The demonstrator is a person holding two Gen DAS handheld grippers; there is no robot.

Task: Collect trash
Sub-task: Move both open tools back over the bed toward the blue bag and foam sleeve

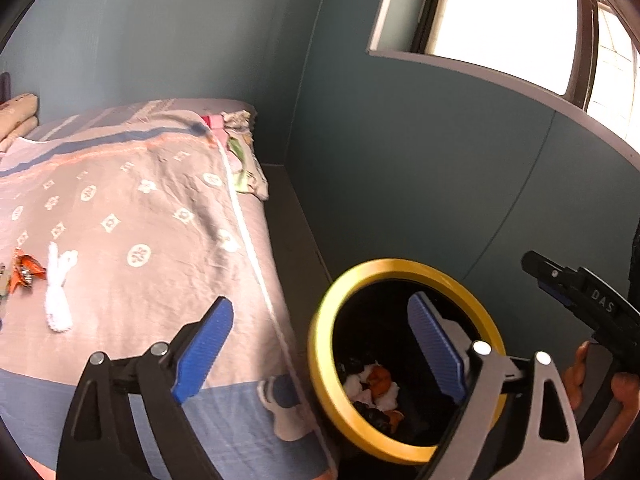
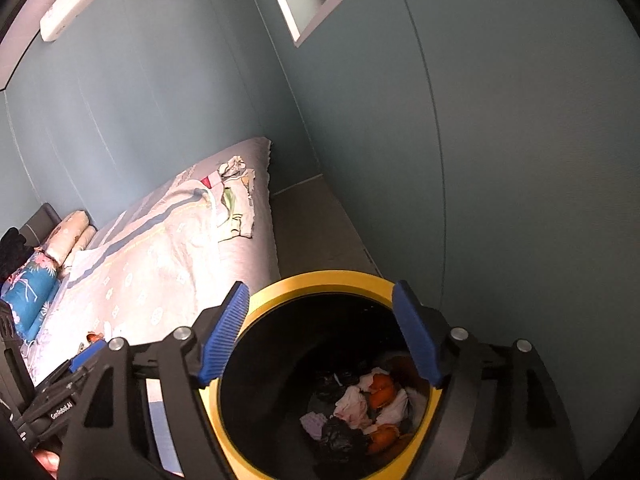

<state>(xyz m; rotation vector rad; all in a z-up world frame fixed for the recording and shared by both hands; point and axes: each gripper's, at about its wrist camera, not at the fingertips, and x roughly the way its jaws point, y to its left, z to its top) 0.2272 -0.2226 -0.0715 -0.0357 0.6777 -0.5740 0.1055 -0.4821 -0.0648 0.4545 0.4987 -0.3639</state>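
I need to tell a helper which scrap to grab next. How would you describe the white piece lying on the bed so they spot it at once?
Start at the bed with the pink-grey patterned blanket and go to its near left part. There lies a crumpled white tissue strip, long and narrow. Right beside it sits a crinkled orange wrapper; the tissue is the plain white one, farther from the blanket's left edge.

One bin [image 1: 404, 360], one bed [image 1: 160, 208], two wrappers [image 1: 26, 272], two tongs [image 1: 320, 348].

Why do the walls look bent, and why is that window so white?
Both wrist views use fisheye lenses, so straight wall seams curve and the corners go dark. In the left wrist view the window is blown out by daylight, and the bin's yellow rim smears with motion blur. In the right wrist view the bed cover glares white in sunlight.
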